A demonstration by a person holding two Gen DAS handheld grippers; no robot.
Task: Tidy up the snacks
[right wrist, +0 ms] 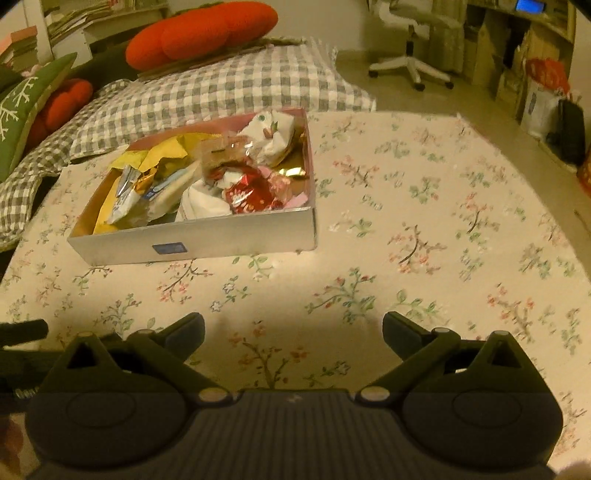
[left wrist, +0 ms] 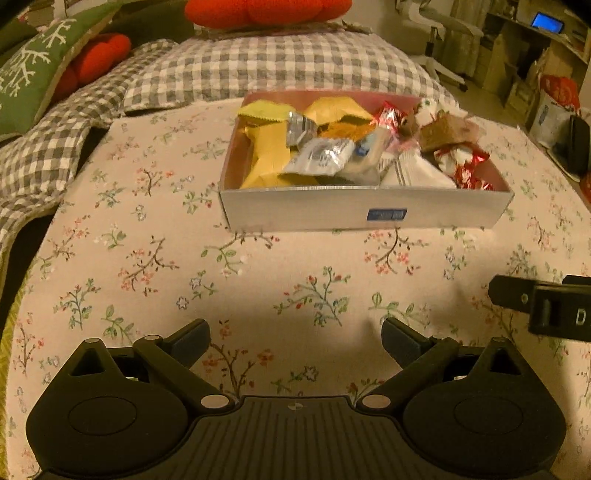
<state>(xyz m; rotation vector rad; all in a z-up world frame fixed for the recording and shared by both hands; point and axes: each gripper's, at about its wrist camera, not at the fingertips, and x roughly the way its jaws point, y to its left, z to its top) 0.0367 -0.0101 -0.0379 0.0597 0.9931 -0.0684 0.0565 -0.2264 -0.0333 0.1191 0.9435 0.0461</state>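
Both the left gripper [left wrist: 295,334] and right gripper [right wrist: 293,328] hover empty, jaws wide apart, over the floral cloth [left wrist: 147,258]; snacks [left wrist: 317,155] sit piled in the box [left wrist: 362,210] beyond, apparently all gathered, so sorting or withdrawal remains.

We are seeing one box [left wrist: 364,212] of snacks, two red cushions [right wrist: 201,31], one green pillow [left wrist: 29,74] and one chair [right wrist: 410,55].

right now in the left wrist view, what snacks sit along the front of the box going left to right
yellow packets → silver wrapper → white striped packet → red and white wrappers, all inside the silver box on the floral cloth.
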